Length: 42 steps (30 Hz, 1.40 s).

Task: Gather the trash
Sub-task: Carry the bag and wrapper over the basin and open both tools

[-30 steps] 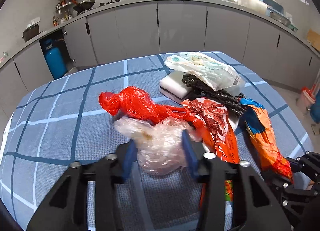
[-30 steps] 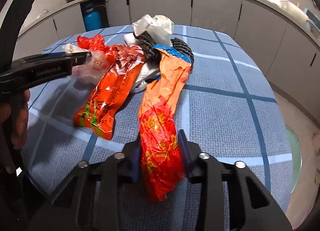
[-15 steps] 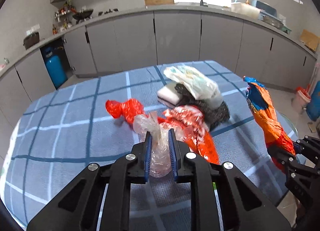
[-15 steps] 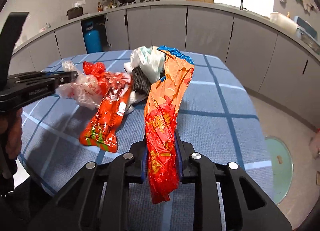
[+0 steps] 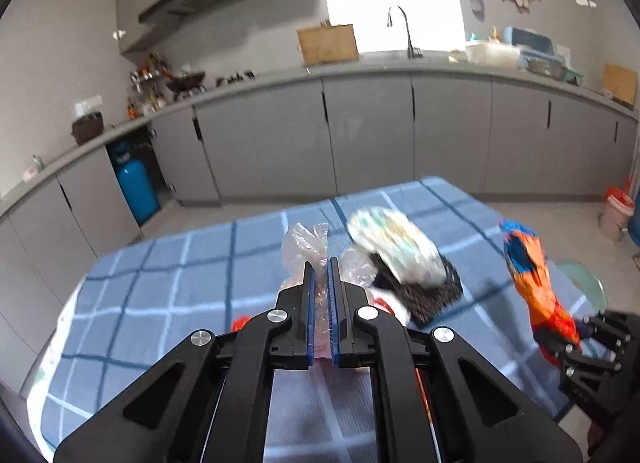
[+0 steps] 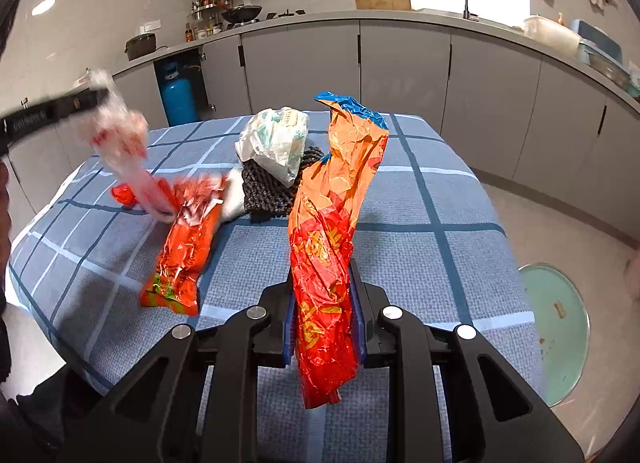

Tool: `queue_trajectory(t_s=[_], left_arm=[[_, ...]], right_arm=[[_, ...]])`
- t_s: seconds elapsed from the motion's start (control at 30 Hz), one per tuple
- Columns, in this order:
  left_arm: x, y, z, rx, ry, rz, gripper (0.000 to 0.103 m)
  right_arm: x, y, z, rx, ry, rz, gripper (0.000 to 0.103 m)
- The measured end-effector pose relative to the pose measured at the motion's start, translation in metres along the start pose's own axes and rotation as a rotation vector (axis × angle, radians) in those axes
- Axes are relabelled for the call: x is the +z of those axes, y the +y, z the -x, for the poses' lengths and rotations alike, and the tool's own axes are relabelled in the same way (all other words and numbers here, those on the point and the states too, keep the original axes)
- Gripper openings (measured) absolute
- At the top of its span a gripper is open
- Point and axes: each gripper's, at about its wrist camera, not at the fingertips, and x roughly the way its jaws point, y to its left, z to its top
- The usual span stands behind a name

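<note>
Left tongs [image 5: 321, 295] had just closed — pinching clear plastic bag [image 5: 305, 241], lifted above the surface [image 6: 400, 247]. Right tongs [image 6: 323, 319] clamped on orange wrapper [image 6: 332, 203] — held upright, off the surface.

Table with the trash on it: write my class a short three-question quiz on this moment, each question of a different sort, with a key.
1. True or false: the right gripper is shut on the orange wrapper.
2. Multiple choice: what does the left gripper hold? A. the white bag B. the clear plastic bag C. the black mat
3. Fill in: the white bag lies on top of the ____.

Key
1. True; the wrapper is pinched between the pads and stands up above them.
2. B; the clear plastic bag is squeezed between the blue pads, lifted off the checked tablecloth.
3. Black mat.
</note>
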Motion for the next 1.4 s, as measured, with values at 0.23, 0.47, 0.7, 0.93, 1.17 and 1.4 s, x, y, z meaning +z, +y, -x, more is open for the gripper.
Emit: queue_trajectory(t_s=[0.23,0.47,0.7,0.93,1.17,1.4], left_arm=[[0.021,-0.023,-0.001,-0.053,-0.036,-0.028,0.007],[0.046,-0.087,-0.005,-0.198,-0.085,-0.081,0.007],[0.064,-0.17,-0.021,-0.356,-0.097,-0.16,0.007],[0.063,-0.254,-0.037,-0.508,-0.071,-0.215,0.007],[0.052,-0.316,-0.044,-0.61,-0.037,-0.254,0.007],[0.026,-0.358,-0.065,-0.652,0.025,-0.302,0.007]], right_arm=[[0.002,-0.015,0.006,-0.021,-0.024,-0.031,0.023],[-0.001,-0.071,0.025,-0.113,-0.054,-0.116,0.023],[-0.019,-0.138,0.038,-0.232,-0.045,-0.209,0.023],[-0.044,-0.2,0.043,-0.321,-0.012,-0.3,0.023],[-0.067,-0.237,0.034,-0.355,0.033,-0.351,0.024],[-0.085,-0.258,0.01,-0.361,0.073,-0.38,0.027]])
